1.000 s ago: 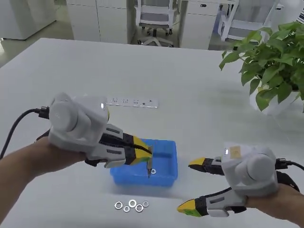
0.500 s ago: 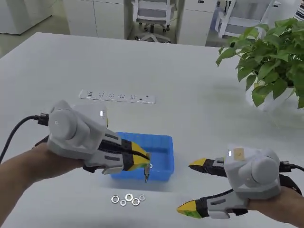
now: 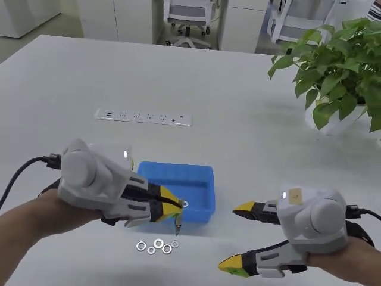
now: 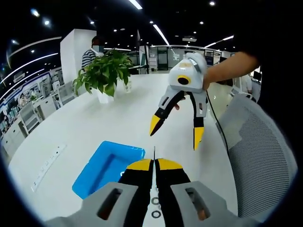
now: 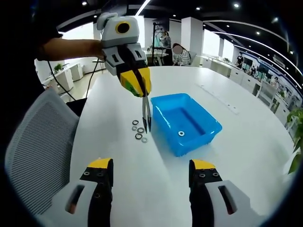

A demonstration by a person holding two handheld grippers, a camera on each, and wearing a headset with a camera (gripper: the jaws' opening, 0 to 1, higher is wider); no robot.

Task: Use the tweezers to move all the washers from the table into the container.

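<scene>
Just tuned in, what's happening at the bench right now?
A person's left gripper is shut on tweezers, tips pointed down at a cluster of washers on the table, just in front of the blue container. One washer lies inside it. The right gripper hangs open alongside, holding nothing.

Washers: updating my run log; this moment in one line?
left tool shut on tweezers, near loose washers | one washer in container | right tool open
</scene>
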